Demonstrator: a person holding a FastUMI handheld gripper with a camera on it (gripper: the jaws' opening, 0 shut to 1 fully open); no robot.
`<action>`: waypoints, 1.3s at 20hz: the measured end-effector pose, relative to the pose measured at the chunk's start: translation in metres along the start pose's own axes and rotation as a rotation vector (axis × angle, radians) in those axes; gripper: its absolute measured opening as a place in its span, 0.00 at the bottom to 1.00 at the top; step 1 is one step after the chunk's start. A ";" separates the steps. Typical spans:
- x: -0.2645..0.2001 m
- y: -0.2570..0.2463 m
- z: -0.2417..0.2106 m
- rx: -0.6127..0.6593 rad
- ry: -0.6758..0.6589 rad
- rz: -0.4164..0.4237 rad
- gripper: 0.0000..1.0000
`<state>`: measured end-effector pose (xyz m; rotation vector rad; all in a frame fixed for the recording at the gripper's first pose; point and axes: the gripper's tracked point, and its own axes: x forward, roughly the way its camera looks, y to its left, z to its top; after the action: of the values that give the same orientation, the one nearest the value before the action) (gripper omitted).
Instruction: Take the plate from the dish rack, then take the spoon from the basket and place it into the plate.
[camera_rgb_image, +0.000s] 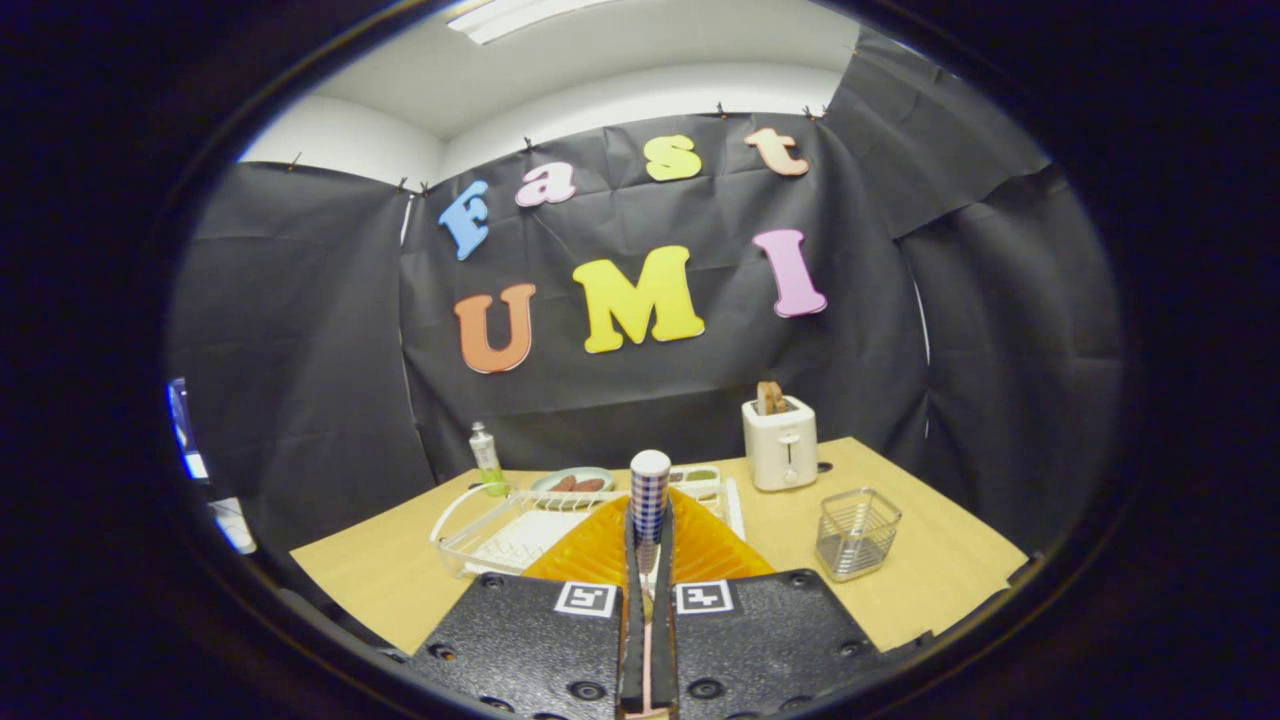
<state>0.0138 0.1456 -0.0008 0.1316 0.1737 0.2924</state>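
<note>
While the gripper (648, 535) clamps the checked spoon (649, 492) upright, wooden table (930, 560), wire basket (857, 533), black-draped booth.

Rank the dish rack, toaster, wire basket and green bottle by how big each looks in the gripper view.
1. Dish rack, widest by far, partly hidden behind the gripper, whose fingers are shut on a checked spoon handle.
2. Toaster and wire basket: about alike; the basket sits nearer, so unsure.
3. Green bottle, smallest.
</note>
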 end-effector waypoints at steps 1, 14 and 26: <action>0.004 0.006 -0.012 -0.005 0.017 0.007 0.08; 0.029 0.018 -0.092 0.101 0.141 0.032 0.17; 0.031 -0.013 -0.060 0.047 0.093 -0.038 0.83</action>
<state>0.0350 0.1490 -0.0661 0.1611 0.2746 0.2571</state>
